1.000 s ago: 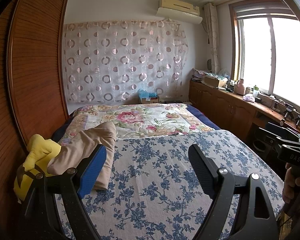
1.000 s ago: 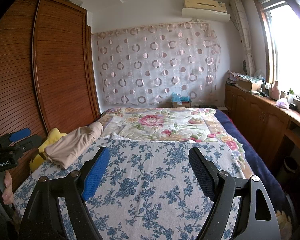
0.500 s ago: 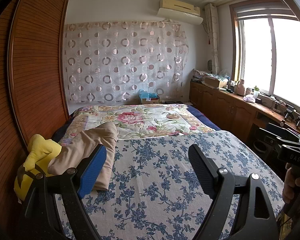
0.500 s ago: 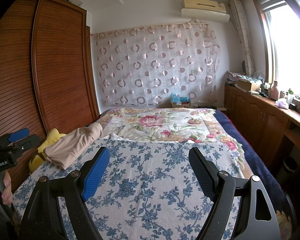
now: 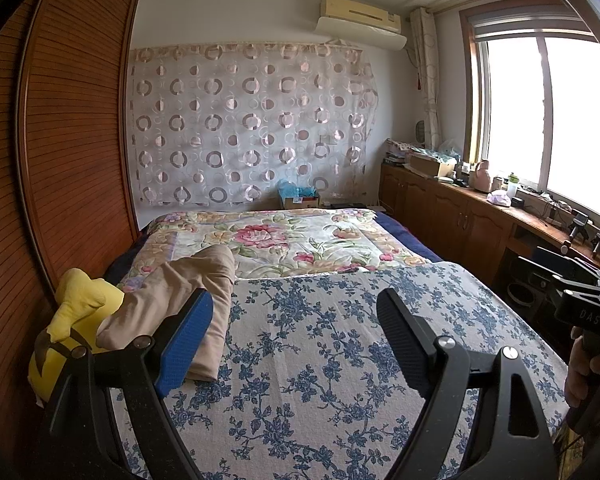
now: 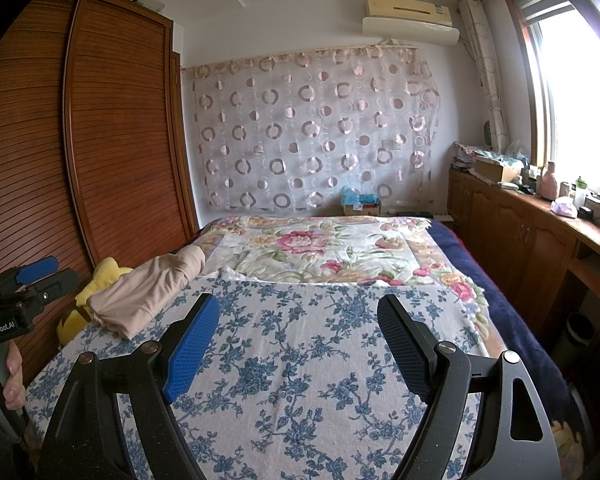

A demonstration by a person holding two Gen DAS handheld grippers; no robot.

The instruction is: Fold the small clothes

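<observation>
Judging progress: folding is taken as not yet begun, since nothing is held and no neatly folded garment is seen on the bed.
Garment: a beige soft cloth garment (image 5: 180, 300) is seen lying bunched and rumpled at the left edge of the bed.
Location: the garment is laid partly on the blue-flowered white bedspread (image 5: 340, 340), touching a yellow plush toy (image 5: 76, 320) beside the brown slatted wooden wardrobe (image 5: 72, 140).
Long axis: the garment's length is seen running from the near left toward the far middle of the bed, with its narrower rounded end pointed at the rose-patterned quilt (image 6: 320, 248).
Left hand-held gripper (image 5: 296, 340): its jaws are held wide apart, empty, above the bedspread and near the garment.
Right hand-held gripper (image 6: 298, 340): its jaws are likewise spread wide, with nothing grasped, well apart from the garment.
Remaining: the garment is judged to need reaching, spreading flat, then folding.
</observation>
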